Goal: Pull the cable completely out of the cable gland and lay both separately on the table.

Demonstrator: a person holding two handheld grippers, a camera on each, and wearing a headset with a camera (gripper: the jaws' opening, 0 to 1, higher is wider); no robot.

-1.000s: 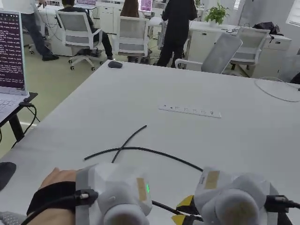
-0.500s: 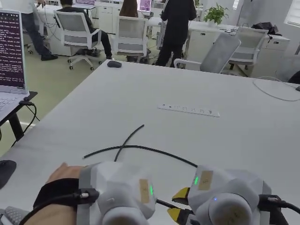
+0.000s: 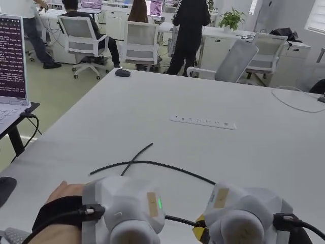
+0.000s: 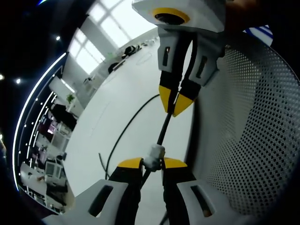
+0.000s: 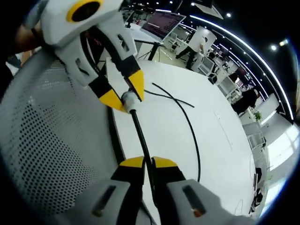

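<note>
The cable gland, small and white, sits pinched between the closed jaws of the left gripper at the near edge of the worktop. The black cable is still threaded through it. It runs straight to the right, where the right gripper has its jaws closed on the cable itself. Past that grip the cable arcs far and left over the worktop, and a shorter black strand crosses it. A power strip lies farther off, and a mouse sits at the far edge. A white perforated surface lies close beside both grippers.
</note>
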